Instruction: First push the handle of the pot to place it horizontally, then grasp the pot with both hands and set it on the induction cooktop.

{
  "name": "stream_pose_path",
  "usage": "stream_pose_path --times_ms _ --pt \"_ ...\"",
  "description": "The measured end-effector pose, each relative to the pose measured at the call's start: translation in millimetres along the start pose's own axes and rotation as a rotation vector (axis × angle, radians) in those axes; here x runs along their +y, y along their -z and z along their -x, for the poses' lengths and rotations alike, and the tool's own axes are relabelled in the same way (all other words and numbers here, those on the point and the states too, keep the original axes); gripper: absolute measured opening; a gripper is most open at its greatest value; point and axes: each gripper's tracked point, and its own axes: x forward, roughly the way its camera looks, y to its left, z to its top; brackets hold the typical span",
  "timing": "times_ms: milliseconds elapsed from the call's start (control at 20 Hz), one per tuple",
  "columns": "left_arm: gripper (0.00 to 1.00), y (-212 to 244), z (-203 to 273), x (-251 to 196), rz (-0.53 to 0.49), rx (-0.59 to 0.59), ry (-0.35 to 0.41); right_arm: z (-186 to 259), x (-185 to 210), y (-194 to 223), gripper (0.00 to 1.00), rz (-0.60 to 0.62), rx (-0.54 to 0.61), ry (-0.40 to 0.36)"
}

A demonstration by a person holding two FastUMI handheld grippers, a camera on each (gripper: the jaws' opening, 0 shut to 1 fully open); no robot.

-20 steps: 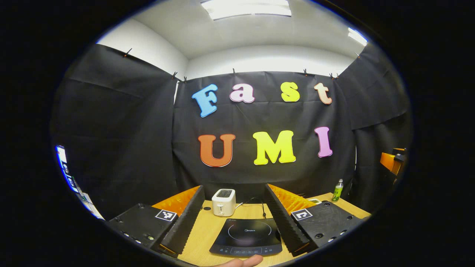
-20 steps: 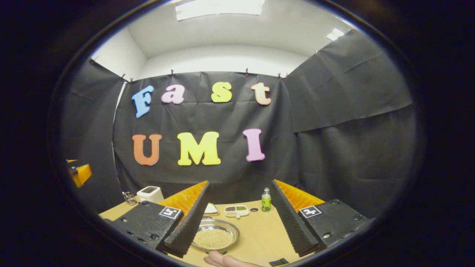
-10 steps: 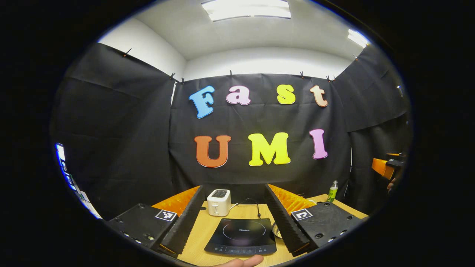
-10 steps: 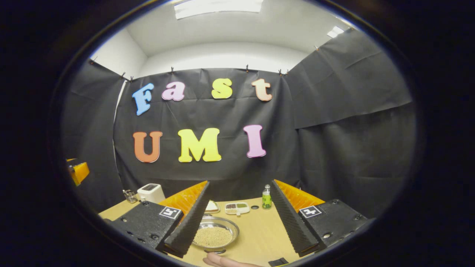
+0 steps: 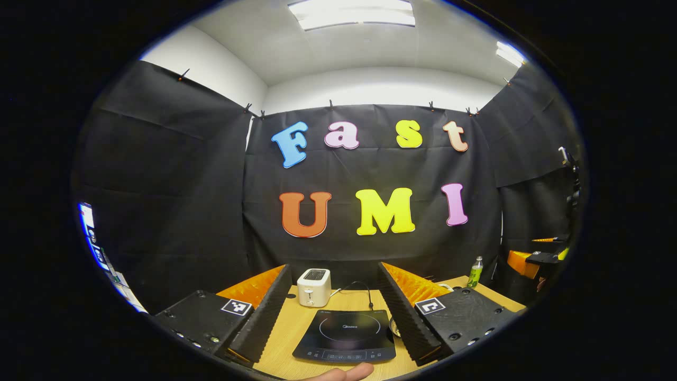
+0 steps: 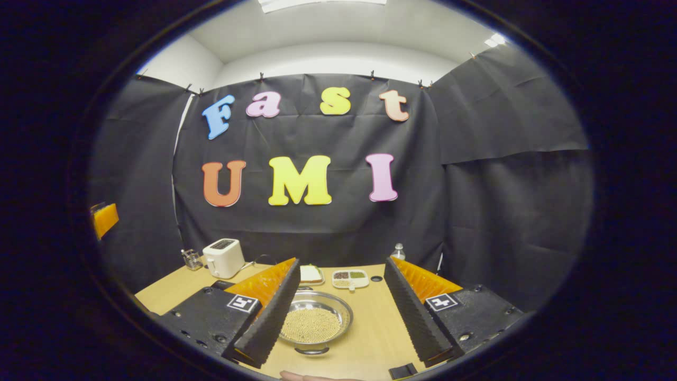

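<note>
In the left gripper view, a fingertip of the person's hand shows at six o'clock, at the very bottom edge. Just beyond it the left gripper holds its fingers wide apart with nothing between them, above the wooden bench. The black induction cooktop lies flat on the bench between the two fingers. Farther off, at about eleven o'clock from the cooktop, stands a white toaster; a black cord runs behind the cooktop. A green bottle stands at the far right of the bench.

In the right gripper view, the right gripper also has its fingers wide apart and empty. The pot, a shallow metal pan filled with small pale grains, sits on the bench between them, close to the finger at nine o'clock, its short handle pointing toward the camera. Beyond it lies a small divided dish at twelve o'clock, and the toaster stands at ten o'clock.
</note>
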Motion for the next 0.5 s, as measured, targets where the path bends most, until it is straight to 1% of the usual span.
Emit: stream_pose_path --times_ms 50,100,300,350,450,500 --pt "0.96 2.5 1.0 -1.3 0.005 0.005 0.003 -4.7 6.2 9.0 0.95 0.002 0.026 -0.017" --pt "0.96 3.3 1.9 -0.6 0.008 0.006 0.006 -9.5 12.0 19.9 0.92 0.003 0.059 -0.036" --pt "0.96 4.1 6.3 4.3 -0.001 0.004 0.001 -23.5 32.1 48.3 0.63 0.038 0.122 -0.093" --pt "0.96 3.1 8.5 5.6 -0.002 -0.001 -0.002 -26.6 40.7 58.8 0.55 0.039 0.151 -0.117" --pt "0.96 3.4 10.9 3.0 0.0 -0.004 0.01 -31.3 56.8 82.8 0.3 0.026 0.223 -0.166" --pt "0.96 3.6 12.4 2.0 0.003 -0.004 0.017 -34.4 60.5 95.5 0.2 0.017 0.261 -0.176"
